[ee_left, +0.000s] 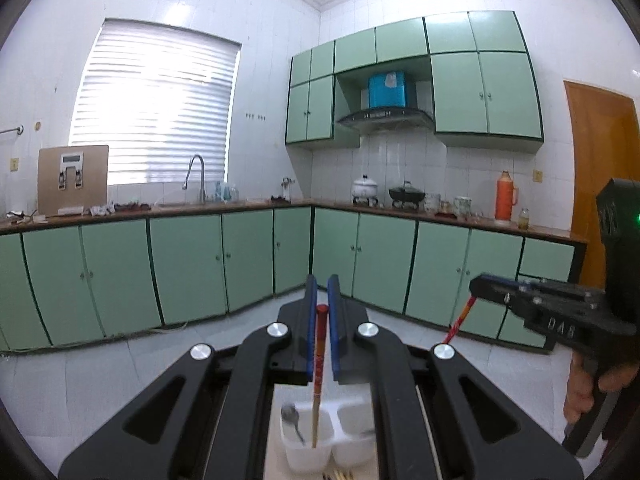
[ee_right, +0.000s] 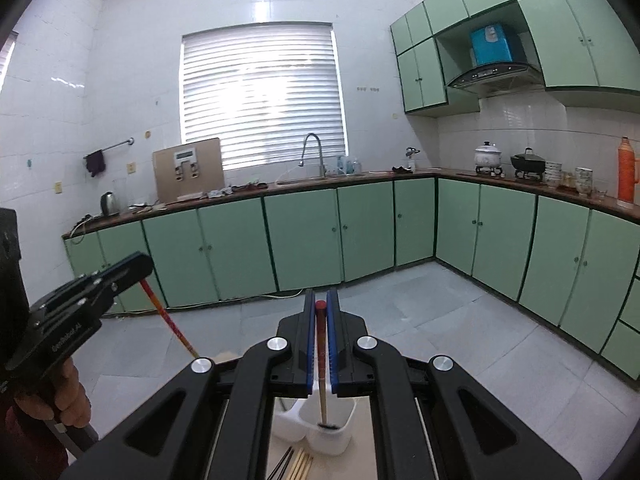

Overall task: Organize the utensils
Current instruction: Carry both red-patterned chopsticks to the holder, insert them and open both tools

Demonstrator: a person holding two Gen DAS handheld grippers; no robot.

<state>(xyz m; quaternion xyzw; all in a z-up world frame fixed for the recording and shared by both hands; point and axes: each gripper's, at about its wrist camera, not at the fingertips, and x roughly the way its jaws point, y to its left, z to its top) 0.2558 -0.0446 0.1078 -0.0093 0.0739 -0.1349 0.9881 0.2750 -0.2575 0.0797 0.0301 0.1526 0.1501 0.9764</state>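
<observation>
the left gripper pinches a red-topped wooden chopstick between its blue-padded fingers, the stick upright with its lower end inside the left compartment of a white plastic two-compartment holder, beside a metal spoon. the right gripper likewise pinches a second red-topped chopstick, its tip down in the holder's right compartment. loose pale wooden chopsticks and dark ones lie on the pale surface just in front of the holder.
</observation>
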